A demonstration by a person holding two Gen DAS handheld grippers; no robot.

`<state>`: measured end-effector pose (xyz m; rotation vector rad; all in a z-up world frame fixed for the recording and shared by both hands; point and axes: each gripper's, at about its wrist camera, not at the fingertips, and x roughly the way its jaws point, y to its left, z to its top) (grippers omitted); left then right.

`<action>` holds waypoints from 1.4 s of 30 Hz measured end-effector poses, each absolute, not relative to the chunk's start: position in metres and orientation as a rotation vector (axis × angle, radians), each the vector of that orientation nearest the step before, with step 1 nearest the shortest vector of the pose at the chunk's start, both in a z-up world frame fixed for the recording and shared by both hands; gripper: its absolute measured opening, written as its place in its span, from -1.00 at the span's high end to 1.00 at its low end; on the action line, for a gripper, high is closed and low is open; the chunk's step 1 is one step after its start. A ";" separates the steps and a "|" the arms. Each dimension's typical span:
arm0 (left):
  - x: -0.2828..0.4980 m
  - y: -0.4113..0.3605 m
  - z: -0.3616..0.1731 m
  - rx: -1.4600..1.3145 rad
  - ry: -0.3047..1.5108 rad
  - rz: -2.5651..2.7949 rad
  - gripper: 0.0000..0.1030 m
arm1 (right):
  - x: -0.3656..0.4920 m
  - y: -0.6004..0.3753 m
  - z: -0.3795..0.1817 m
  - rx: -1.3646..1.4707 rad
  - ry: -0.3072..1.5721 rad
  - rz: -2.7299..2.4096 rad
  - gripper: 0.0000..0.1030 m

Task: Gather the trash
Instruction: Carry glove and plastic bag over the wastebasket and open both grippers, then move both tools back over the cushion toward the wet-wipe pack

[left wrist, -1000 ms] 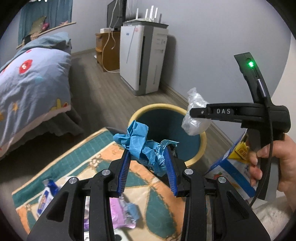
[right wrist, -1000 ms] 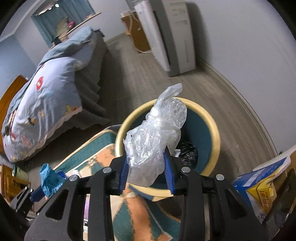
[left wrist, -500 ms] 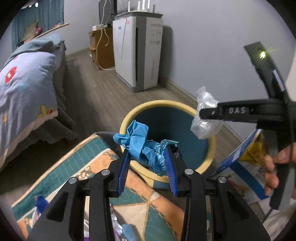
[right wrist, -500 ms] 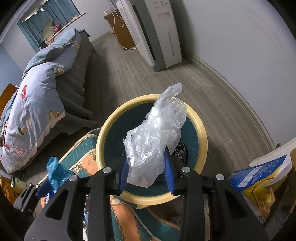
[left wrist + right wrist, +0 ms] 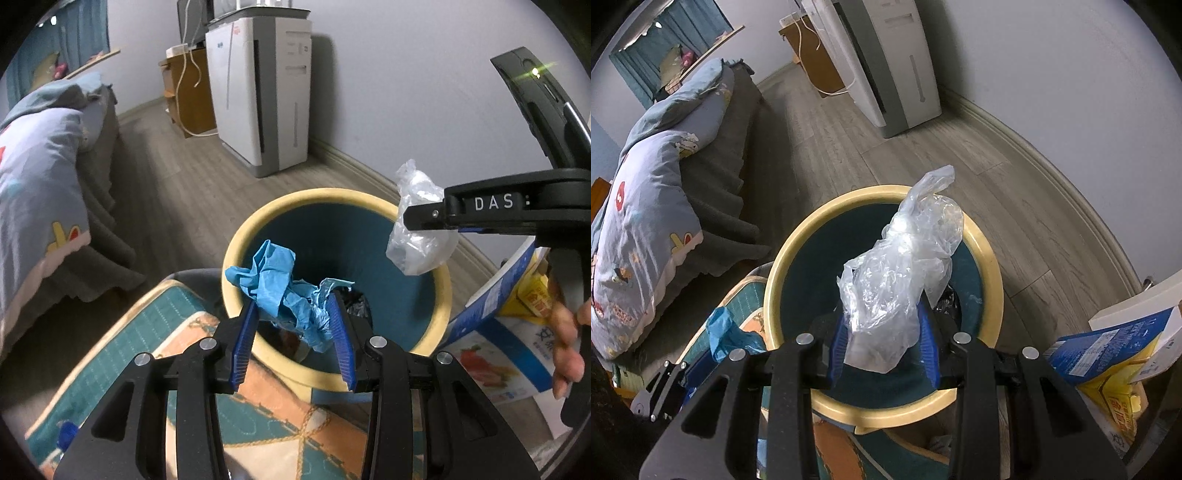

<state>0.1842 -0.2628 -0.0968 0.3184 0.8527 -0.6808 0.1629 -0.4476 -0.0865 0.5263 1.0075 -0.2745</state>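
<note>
My left gripper [image 5: 293, 338] is shut on a crumpled blue paper wad [image 5: 284, 291] and holds it over the near rim of a round trash bin [image 5: 332, 195] with a yellow rim and teal inside. My right gripper [image 5: 884, 343] is shut on a clear plastic bag [image 5: 905, 273] and holds it above the bin's opening [image 5: 871, 199]. The right gripper with the bag [image 5: 417, 229] also shows in the left wrist view, at the bin's right rim. Dark trash lies at the bin's bottom.
A patterned teal and orange mat [image 5: 159, 332] lies under the bin's near side. A blue and yellow carton [image 5: 495, 332] stands right of the bin. A white appliance [image 5: 266, 92] stands against the wall, and a bed [image 5: 37, 166] is to the left.
Both grippers have moved forward toward the bin with their loads. The bin now fills more of both views, and the plastic bag is over its opening.
</note>
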 end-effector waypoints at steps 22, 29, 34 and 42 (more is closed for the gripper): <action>0.173 -0.252 -0.080 0.302 0.776 -0.618 -0.77 | 0.160 -0.443 -0.063 0.504 0.912 -0.312 -0.87; 0.165 -0.220 -0.065 0.277 0.762 -0.566 -0.82 | 0.157 -0.429 -0.050 0.482 0.909 -0.300 -0.89; 0.156 -0.189 -0.052 0.261 0.755 -0.525 -0.82 | 0.151 -0.416 -0.041 0.452 0.898 -0.290 -0.89; 0.131 -0.127 -0.023 0.221 0.733 -0.450 -0.83 | 0.130 -0.392 -0.034 0.517 0.903 -0.238 -0.89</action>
